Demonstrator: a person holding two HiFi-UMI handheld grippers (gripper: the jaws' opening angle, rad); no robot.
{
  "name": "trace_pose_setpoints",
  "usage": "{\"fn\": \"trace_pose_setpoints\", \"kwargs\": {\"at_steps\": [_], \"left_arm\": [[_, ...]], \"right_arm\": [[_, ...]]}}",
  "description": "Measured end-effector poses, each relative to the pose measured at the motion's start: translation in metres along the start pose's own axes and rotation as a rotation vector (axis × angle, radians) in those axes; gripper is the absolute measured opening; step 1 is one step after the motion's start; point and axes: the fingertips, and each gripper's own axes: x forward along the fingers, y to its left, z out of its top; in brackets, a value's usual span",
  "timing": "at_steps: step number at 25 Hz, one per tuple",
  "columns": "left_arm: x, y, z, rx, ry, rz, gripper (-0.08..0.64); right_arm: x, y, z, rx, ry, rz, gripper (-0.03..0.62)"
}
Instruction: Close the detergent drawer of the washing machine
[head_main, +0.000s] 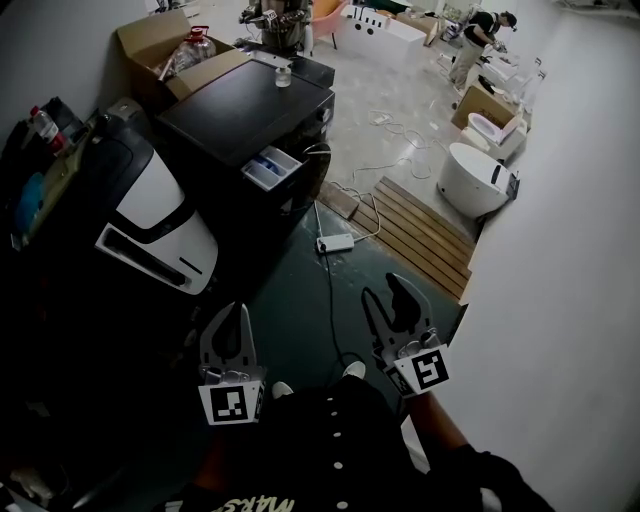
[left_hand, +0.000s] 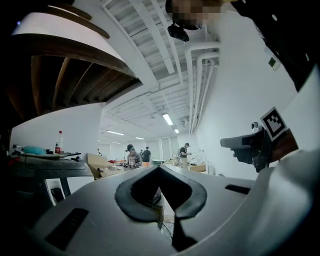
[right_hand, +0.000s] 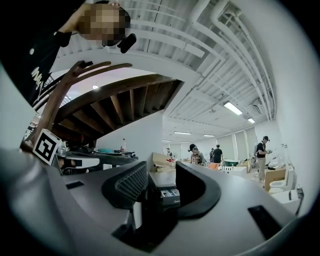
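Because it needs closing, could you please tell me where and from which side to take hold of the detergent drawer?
Take the detergent drawer by its front panel, approaching from the washing machine's front. It juts out level with compartments open on top, so that outer end is probably the only solid face for the fingers of the open right gripper.

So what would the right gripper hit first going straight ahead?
Likely the open white detergent drawer of the black washing machine, framed between the open jaws of the right gripper; depth is unclear.
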Motion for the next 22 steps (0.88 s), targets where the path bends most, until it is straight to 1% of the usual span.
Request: {"fn": "trace_pose_setpoints", "kwargs": {"at_steps": [3, 5, 7, 9, 12, 14, 17, 22], "left_arm": [[-0.013, 0.013, -0.007, 0.007, 0.005, -0.022, 0.011], [-0.021, 0.019, -0.009, -0.026, 0.011, -0.037, 0.011], [-0.028, 0.024, -0.012, -0.047, 0.023, -0.047, 0.011], [-0.033, 0.030, -0.015, -0.042, 0.032, -0.052, 0.011], [-0.034, 0.033, -0.016, -0.066, 0.043, -0.052, 0.011], [-0.031, 0.035, -0.018, -0.068, 0.045, -0.052, 0.011], [-0.021, 0.035, -0.019, -0.064, 0.045, -0.052, 0.011], [0.000, 0.037, -0.017, -0.040, 0.043, -0.034, 0.011]], "right_arm": [[0.003, 0.016, -0.006, -0.017, 0.018, -0.016, 0.181], [0.007, 0.029, -0.005, -0.012, 0.011, -0.026, 0.181], [0.006, 0.038, -0.011, -0.016, 0.029, -0.035, 0.181], [0.004, 0.042, -0.020, -0.023, 0.054, -0.027, 0.181], [0.007, 0.048, -0.024, -0.013, 0.056, -0.009, 0.181], [0.011, 0.047, -0.026, -0.011, 0.055, -0.009, 0.179], [0.022, 0.038, -0.031, -0.023, 0.087, -0.025, 0.179], [0.049, 0.022, -0.020, -0.003, 0.034, -0.012, 0.179]]}}
